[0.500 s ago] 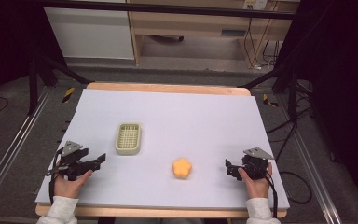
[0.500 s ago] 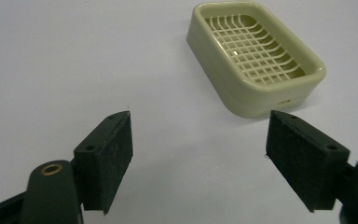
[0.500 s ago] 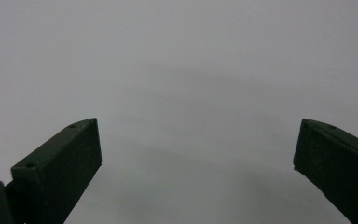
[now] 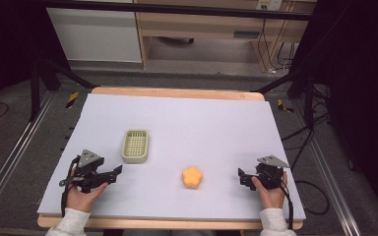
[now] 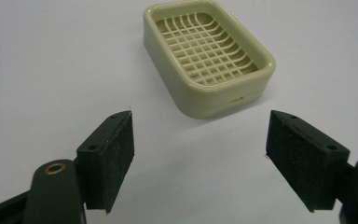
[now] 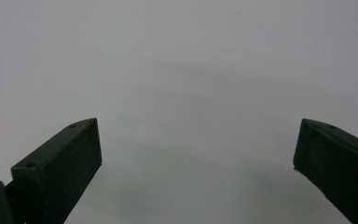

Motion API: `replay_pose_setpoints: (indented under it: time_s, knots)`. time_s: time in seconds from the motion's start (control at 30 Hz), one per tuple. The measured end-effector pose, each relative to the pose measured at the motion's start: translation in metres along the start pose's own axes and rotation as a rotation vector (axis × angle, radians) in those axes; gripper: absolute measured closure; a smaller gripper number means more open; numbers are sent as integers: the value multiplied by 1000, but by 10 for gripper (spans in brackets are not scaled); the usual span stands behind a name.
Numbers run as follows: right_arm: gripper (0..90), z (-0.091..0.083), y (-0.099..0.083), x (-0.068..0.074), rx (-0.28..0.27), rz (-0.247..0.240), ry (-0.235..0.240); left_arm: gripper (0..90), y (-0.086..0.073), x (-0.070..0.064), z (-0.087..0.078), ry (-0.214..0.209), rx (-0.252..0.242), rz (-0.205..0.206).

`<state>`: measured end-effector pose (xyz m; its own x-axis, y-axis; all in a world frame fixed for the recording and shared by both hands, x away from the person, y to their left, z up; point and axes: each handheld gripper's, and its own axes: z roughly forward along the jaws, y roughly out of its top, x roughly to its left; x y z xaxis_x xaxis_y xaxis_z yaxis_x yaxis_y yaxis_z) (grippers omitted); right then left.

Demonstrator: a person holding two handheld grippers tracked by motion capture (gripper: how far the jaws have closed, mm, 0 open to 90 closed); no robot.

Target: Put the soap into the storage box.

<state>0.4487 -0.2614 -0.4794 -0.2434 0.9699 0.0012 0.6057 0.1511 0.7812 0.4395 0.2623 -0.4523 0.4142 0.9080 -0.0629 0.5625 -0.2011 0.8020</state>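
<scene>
Lying ahead of left claw [image 5: 199,156]: basket [image 5: 208,53]

tray [image 5: 209,56]: glossy cream plastic, moulded grid;
tabletop [image 4: 216,123]: matt, smooth pale sheet; wood edge;
tong pads [image 5: 109,158]: matt, rough black

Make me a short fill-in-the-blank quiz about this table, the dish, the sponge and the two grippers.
1. The sponge is ____ in colour.
2. The cream dish has a grid floor and holds ____.
3. The dish lies nearer the ____ gripper.
4. Both the left gripper and the right gripper have their jaws ____.

Missing words: orange; nothing; left; open
</scene>
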Motion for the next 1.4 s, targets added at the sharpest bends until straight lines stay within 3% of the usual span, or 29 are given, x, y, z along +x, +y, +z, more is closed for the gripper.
replay_pose_setpoints:
  time_s: [0.53, 0.97, 1.4]
  knots:
    - [20, 5, 0, 3, -47, 14, 13, 220, 5, -17, 5, -35, 1, 41]
    - [27, 9, -2, 3, -35, 7, 22, 220, 8, -28, 9, -60, 17, 72]
    - [31, 6, -4, -1, -74, 69, 19, 220, 16, -43, 13, -96, 29, 108]
